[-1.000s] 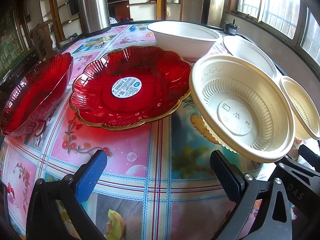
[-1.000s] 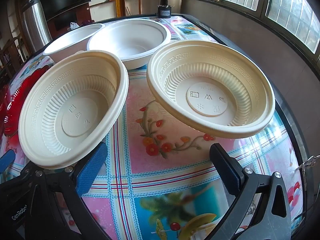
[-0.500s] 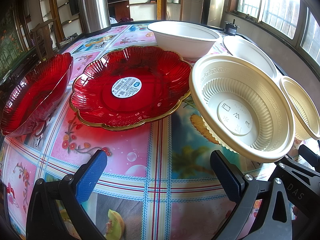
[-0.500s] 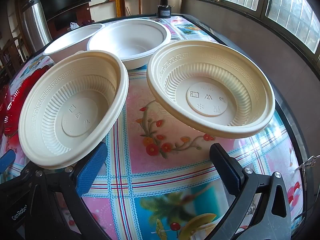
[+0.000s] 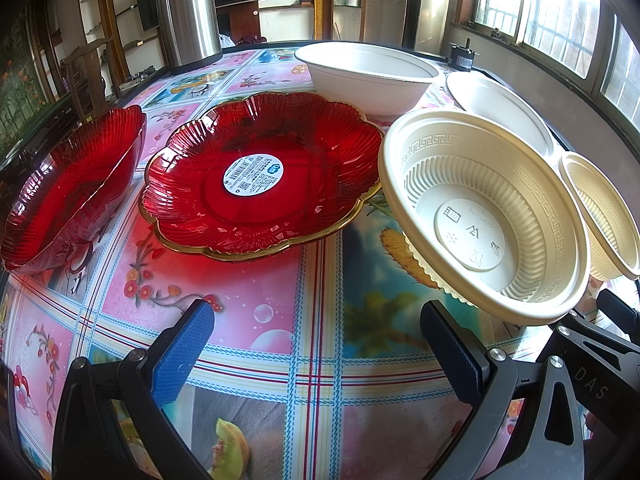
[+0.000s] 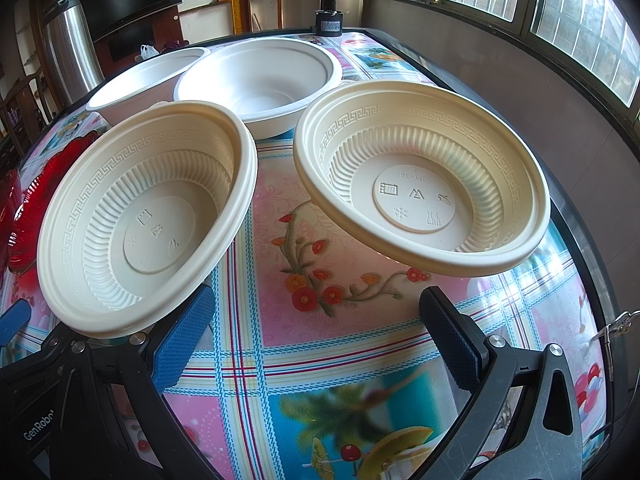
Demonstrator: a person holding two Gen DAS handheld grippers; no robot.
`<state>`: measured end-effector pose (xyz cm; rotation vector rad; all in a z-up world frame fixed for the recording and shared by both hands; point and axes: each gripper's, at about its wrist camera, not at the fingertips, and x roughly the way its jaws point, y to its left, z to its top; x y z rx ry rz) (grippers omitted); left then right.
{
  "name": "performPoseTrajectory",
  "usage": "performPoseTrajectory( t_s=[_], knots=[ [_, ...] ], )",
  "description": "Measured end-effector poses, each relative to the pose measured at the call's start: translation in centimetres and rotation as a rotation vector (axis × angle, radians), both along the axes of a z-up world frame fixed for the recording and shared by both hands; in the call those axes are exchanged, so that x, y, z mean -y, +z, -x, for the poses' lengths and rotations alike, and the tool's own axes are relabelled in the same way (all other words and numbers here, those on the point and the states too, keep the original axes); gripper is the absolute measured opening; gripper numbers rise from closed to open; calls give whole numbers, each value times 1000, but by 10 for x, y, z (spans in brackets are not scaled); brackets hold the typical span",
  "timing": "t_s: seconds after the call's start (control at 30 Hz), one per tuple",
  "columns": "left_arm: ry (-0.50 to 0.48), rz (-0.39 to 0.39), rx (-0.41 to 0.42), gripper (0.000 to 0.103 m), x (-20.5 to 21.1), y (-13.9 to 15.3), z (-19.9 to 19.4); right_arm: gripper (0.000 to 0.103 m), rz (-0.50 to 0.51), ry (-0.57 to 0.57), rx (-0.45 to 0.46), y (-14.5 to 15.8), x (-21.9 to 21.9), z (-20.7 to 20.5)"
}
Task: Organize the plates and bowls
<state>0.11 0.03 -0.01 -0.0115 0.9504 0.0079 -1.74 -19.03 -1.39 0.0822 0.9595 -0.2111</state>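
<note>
A: Status on the dishes?

B: Nothing has shifted over the last second, both views match the earlier ones. Two red plates: the flat one with the round sticker (image 5: 256,174) mid-table, the second red plate (image 5: 68,184) just left of it, near the table edge. Two cream ribbed bowls (image 6: 144,216) (image 6: 420,196) side by side at the front right, apart from each other. Two plain white bowls (image 6: 260,80) (image 6: 140,80) behind them, rims touching or nearly, can't tell which.

A: Anything stacked?

B: No. All six sit singly on the patterned tablecloth (image 5: 320,340). Sorting hasn't started, by the look of it.

A: Grippers?

B: Left gripper (image 5: 316,348) low over the cloth in front of the sticker plate, jaws wide apart, nothing between them. Right gripper (image 6: 316,336) the same, between the two cream bowls and short of both. Neither touches a dish.

A: So idle?

B: Reads as a pause before the first pick. Likely move: nest one cream bowl into the other, then the whites, then the reds. Rims are thin, so the pinch wants to be square on the lip.

A: Clutter?

B: Steel urn (image 5: 186,12) at the far edge, well clear.
</note>
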Motion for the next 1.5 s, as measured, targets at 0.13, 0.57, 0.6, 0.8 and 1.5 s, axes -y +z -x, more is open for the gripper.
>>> performPoseTrajectory(
  t_s=[0.13,0.57,0.6,0.8,1.5],
  knots=[
    [0,0,0,103,0,0,0,103,0,0,0,0,0,0],
    [4,-4,0,103,1,0,1,103,-10,-2,-29,1,0,5],
    [4,-3,0,103,2,0,3,103,-12,-4,-44,2,0,6],
    [-25,-1,-6,103,-4,1,19,103,-23,82,-84,5,-9,35],
    [75,-44,127,103,-131,89,57,103,-63,457,160,98,-124,63]
  ],
)
